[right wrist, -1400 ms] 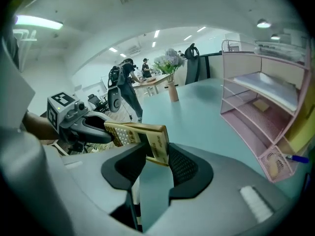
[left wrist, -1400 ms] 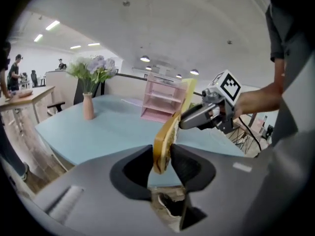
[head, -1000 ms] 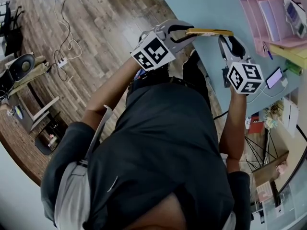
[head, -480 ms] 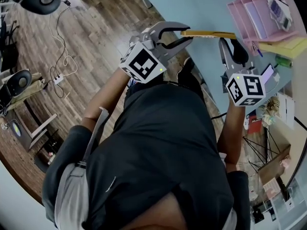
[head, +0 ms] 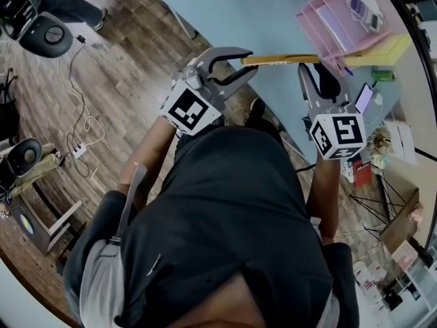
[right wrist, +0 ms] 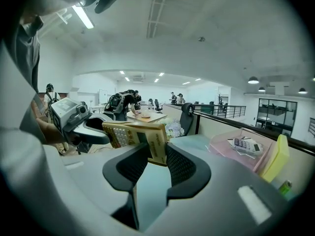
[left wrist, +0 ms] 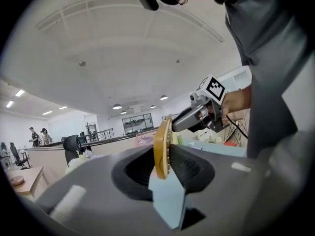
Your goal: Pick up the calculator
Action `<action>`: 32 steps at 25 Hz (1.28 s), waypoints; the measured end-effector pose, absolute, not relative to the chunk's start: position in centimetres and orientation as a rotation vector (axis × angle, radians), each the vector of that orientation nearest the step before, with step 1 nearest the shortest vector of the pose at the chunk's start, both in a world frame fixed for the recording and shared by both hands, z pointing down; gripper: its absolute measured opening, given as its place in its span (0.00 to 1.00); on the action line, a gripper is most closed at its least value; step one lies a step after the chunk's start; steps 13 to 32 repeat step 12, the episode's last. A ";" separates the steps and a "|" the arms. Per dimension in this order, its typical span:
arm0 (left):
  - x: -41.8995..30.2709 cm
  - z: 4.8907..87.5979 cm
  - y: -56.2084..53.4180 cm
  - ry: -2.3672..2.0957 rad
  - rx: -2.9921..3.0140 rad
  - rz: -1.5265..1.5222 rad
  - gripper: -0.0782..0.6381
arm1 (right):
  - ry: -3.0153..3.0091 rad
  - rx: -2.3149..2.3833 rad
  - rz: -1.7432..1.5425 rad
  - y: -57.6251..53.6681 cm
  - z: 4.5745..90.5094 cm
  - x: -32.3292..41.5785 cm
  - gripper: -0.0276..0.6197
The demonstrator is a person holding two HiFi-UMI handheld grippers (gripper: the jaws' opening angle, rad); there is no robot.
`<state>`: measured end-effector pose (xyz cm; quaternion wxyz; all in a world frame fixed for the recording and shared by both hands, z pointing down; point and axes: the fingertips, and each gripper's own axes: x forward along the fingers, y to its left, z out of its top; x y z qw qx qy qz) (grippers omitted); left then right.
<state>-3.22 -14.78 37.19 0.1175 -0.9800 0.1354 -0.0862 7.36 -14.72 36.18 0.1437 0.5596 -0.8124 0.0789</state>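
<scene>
A light blue table (head: 259, 19) fills the upper middle of the head view, with wooden floor (head: 102, 67) and a loose white cable (head: 78, 125) to its left. At the upper right of the frame a pink tray (head: 334, 22) holds a second, white calculator (head: 362, 5), a yellow pad (head: 386, 48) lies just beside the tray, and a phone (head: 363, 98) sits lower, near the right edge. The person's dark shirt (head: 232, 224) covers the lower half of the frame, and nothing stands between the grippers and what they hold. The gold calculator (head: 280, 59) hangs as a thin level bar above the table's near edge, spanning the gap between the two grippers. The left gripper (head: 247, 63) is clamped on its left end, where its own view shows the body edge-on between the pads. The right gripper (head: 311, 70) is clamped on its right end, and its own view shows the keypad face running off to the left.
</scene>
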 end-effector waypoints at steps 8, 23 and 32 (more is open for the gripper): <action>-3.2 36.9 -13.9 0.346 -2.865 -0.224 0.33 | -2.302 1.657 0.212 -13.4 35.7 7.3 0.23; -3.7 36.6 -13.4 0.336 -2.869 -0.214 0.33 | -2.293 1.662 0.217 -12.8 35.5 6.9 0.23; -3.7 36.6 -13.4 0.336 -2.869 -0.214 0.33 | -2.293 1.662 0.217 -12.8 35.5 6.9 0.23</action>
